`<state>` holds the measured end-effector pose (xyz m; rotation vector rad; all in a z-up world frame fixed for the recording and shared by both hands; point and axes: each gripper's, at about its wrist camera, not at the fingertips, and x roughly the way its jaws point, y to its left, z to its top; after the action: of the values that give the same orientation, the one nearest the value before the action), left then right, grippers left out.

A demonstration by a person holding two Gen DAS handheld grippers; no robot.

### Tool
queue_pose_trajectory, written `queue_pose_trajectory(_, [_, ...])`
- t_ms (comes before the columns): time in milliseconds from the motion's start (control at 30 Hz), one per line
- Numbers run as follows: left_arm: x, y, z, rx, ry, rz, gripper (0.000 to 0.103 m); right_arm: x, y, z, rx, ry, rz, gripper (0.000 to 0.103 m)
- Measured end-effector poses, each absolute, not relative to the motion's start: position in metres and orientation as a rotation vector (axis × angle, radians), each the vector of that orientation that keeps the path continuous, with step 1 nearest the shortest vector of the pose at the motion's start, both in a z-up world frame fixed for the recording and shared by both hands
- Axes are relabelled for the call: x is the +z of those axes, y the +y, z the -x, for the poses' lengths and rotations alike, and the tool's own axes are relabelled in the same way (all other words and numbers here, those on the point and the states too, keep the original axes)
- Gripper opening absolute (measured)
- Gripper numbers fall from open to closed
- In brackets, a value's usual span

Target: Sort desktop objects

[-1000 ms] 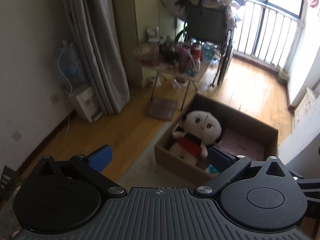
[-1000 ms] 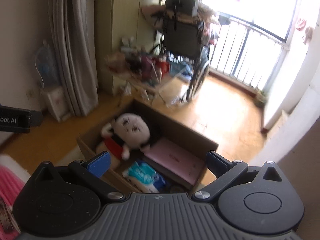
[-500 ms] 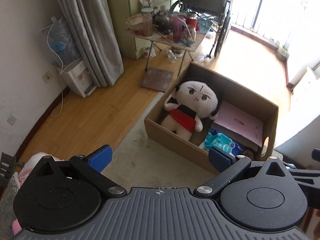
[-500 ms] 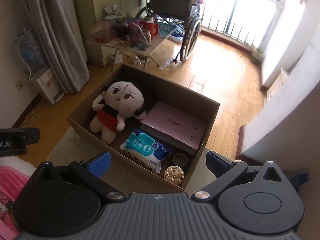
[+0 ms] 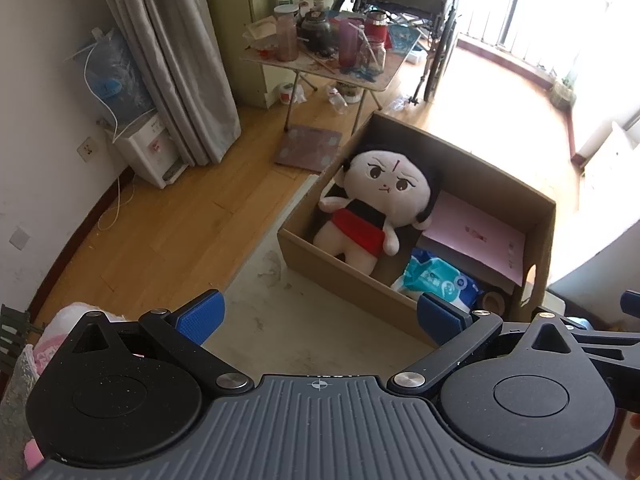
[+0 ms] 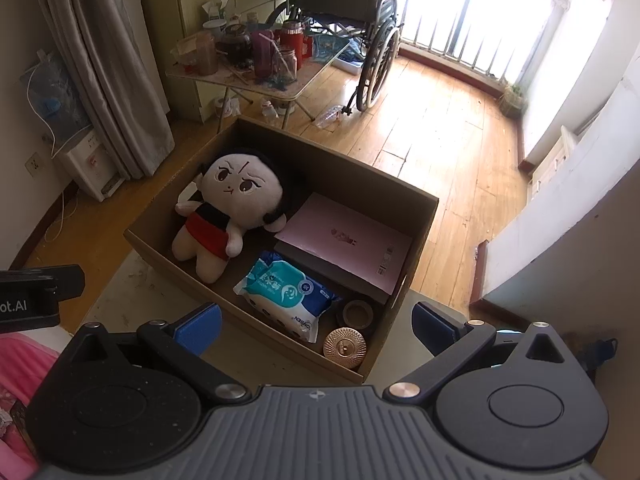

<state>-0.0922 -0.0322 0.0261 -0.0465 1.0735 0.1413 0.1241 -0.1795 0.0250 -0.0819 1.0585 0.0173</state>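
A cardboard box (image 6: 420, 216) (image 5: 344, 276) sits on a pale tabletop (image 5: 312, 332). Inside lie a plush doll (image 6: 236, 208) (image 5: 380, 200) with black hair and a red skirt, a pink flat box (image 6: 348, 244) (image 5: 476, 236), a blue wet-wipes pack (image 6: 284, 292) (image 5: 434, 282), a tape roll (image 6: 358, 312) and a round gold lid (image 6: 345, 347). My left gripper (image 5: 320, 316) hovers open above the box's near left wall. Over the near wall my right gripper (image 6: 316, 322) is open too. Neither holds anything.
Behind the box stand a folding table (image 6: 260, 76) crowded with jars and cups, and a wheelchair (image 6: 352, 12). A curtain (image 5: 168, 52) and water dispenser (image 5: 144, 148) are at left. Pink fabric (image 6: 20, 372) lies at the near left. A white wall (image 6: 560, 216) is at right.
Both cameras have tilted down and drawn closer to the box, so its contents now show fully. Both grippers stayed open.
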Motion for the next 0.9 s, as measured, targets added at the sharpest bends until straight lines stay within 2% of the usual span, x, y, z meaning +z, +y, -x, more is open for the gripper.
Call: queue_pose_trajectory(900, [0.0182, -0.0398, 0.0875, 0.115, 1.103, 0.058, 0.103, 0.0164, -0.1814, -0.1287, 0.006, 1.085, 0.09, 0.103])
